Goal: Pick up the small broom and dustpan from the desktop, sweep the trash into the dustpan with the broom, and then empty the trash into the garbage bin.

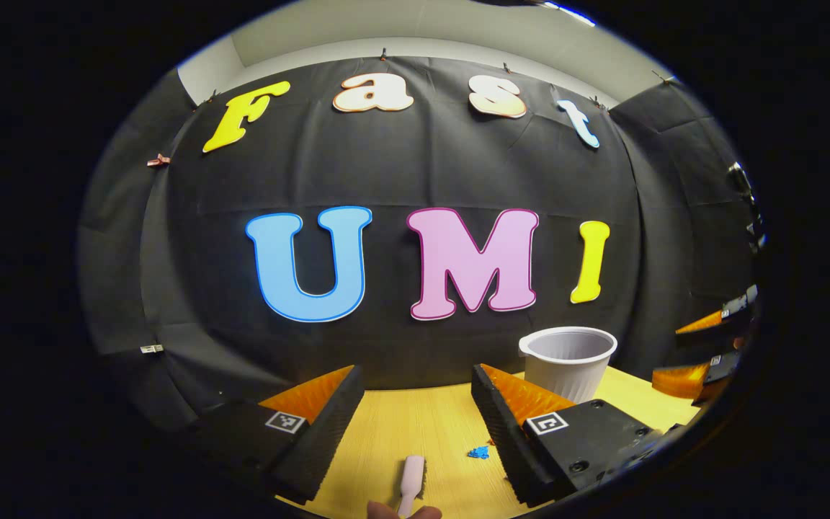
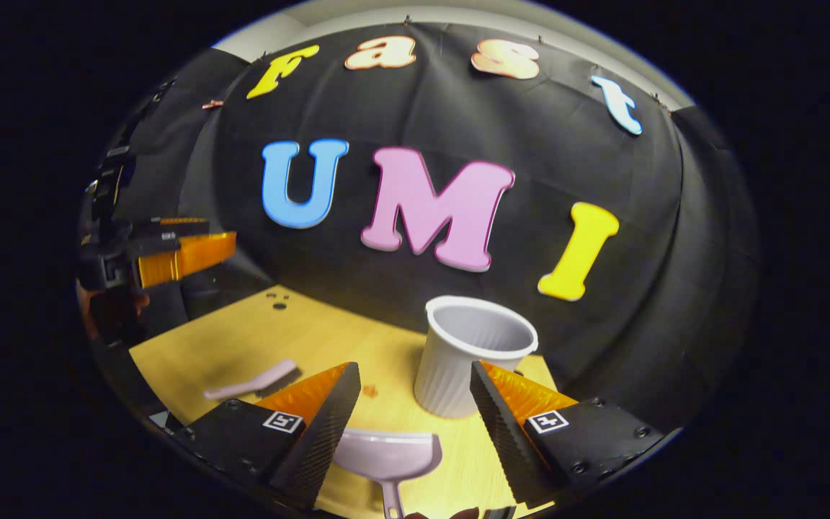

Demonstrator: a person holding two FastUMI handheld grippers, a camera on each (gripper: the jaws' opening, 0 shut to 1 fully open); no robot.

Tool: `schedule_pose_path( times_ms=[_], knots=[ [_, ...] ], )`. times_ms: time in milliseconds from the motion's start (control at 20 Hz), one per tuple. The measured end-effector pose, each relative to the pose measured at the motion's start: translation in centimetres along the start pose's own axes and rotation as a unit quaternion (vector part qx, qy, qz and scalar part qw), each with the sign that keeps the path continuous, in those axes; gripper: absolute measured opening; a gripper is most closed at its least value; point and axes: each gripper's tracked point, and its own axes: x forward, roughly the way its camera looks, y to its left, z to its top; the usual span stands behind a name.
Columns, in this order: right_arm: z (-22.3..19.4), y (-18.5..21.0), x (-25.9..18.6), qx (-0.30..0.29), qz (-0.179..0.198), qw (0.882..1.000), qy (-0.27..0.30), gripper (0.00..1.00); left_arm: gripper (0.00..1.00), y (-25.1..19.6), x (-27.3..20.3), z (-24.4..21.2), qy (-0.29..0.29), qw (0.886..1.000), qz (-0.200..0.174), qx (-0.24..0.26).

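Note:
My left gripper (image 1: pixel 418 407) hangs open above the wooden desktop (image 1: pixel 415 432). The small pink broom (image 1: pixel 412 479) lies on the desk below and between its fingers, untouched. Just right of the broom sits a blue scrap of trash (image 1: pixel 478 453). The white ribbed garbage bin (image 1: pixel 568 360) stands upright at the back right. My right gripper (image 2: pixel 415 407) is open too, and the pale pink dustpan (image 2: pixel 387 454) lies flat low between its fingers, handle toward me. In the right gripper view the broom (image 2: pixel 249 382) lies at the left, the bin (image 2: pixel 469 353) stands just ahead, and a small orange scrap (image 2: pixel 369 391) is beside it.
The other gripper (image 1: pixel 703 360) shows at the right edge of the left gripper view, and the left one (image 2: pixel 170 256) hovers at the far left of the right gripper view. Fingertips of a hand (image 1: pixel 400 512) peek in at the bottom. Small holes (image 2: pixel 278 299) mark the desk's far corner.

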Motion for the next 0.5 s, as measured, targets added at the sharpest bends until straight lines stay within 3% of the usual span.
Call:
schedule_pose_path(
  times_ms=[200, 500],
  knots=[
    [-8.6, 0.8, -0.7, 0.007, 0.026, 0.993, 0.111, 0.97, 0.95, 0.4, 0.0, -1.5, 0.011, 1.0, 0.006, 0.001],
    [-19.4, 1.5, 0.1, -0.003, 0.054, 0.968, 0.243, 0.96, 0.96, 1.1, -0.6, -3.4, 0.025, 0.999, 0.017, 0.013]
  ],
)
